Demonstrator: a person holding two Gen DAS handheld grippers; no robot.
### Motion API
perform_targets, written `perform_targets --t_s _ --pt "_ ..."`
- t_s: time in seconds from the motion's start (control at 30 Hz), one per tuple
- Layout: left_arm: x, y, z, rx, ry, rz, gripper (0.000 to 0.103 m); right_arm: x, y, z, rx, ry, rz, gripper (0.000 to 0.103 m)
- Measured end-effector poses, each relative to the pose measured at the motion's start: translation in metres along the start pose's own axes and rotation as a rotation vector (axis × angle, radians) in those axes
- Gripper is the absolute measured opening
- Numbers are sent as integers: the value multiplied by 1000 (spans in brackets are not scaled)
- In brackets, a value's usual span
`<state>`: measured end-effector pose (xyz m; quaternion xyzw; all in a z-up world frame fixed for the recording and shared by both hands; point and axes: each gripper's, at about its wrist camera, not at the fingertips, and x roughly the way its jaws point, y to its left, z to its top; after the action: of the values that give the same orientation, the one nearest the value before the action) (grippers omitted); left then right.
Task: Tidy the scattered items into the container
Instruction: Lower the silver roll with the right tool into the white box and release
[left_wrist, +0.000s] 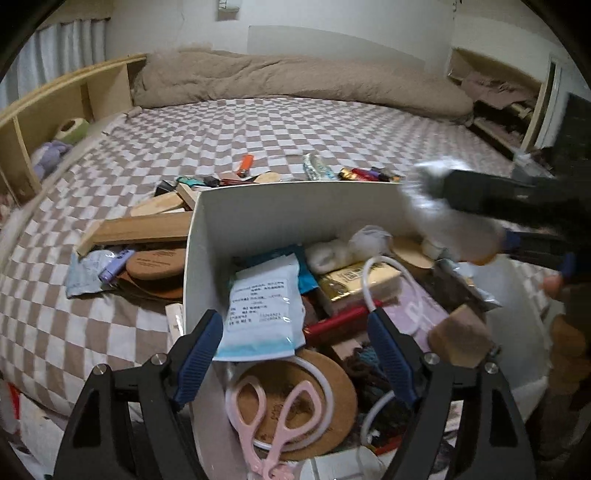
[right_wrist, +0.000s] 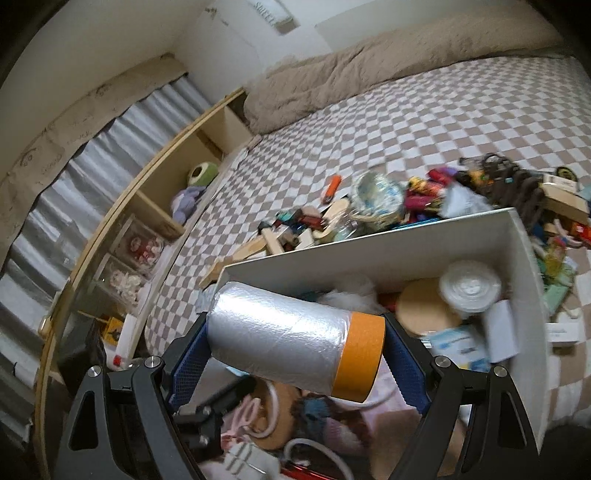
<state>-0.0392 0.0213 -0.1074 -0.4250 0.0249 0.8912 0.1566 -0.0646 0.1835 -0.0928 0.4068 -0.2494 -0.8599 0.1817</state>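
A white box sits on the checked bed, full of small items: a blue-edged packet, pink scissors, a cork coaster, a gold pack. My left gripper is open and empty, low over the box's near left corner. My right gripper is shut on a roll of silver film with an orange band, held sideways above the box. In the left wrist view it appears blurred at the right. Scattered items lie beyond the box: an orange lighter, wooden blocks, cork insoles.
A heap of small items lies behind and right of the box. A beige duvet runs along the far edge of the bed. A wooden shelf headboard with soft toys stands at the left.
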Motion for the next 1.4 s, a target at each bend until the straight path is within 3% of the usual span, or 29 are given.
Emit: perform_targets --t_s 0.4,0.6,0.73,0.8,0.93,0.97,1.03,1.4 --pt "-23 15 -5 -2 -52 -81 81 70 44 7 -102 155 -73 87" --pt "-28 15 -9 5 -62 -131 81 103 41 9 -41 227 -75 87" --pt "-30 13 -11 12 -59 -154 81 115 44 15 -42 233 -102 87" --pt "-31 14 -12 8 -67 -128 82 120 45 17 -42 243 -108 87" --pt "-31 21 -13 -20 -61 -138 82 124 45 20 -26 246 -85 88" --pt "-33 22 -13 -26 -58 -143 82 124 44 21 -18 242 -86 90" --pt "-35 20 -13 -17 -63 -131 88 121 42 22 -1 221 -76 103" --pt "-42 21 -11 -26 -78 -110 90 89 33 25 65 162 -13 103"
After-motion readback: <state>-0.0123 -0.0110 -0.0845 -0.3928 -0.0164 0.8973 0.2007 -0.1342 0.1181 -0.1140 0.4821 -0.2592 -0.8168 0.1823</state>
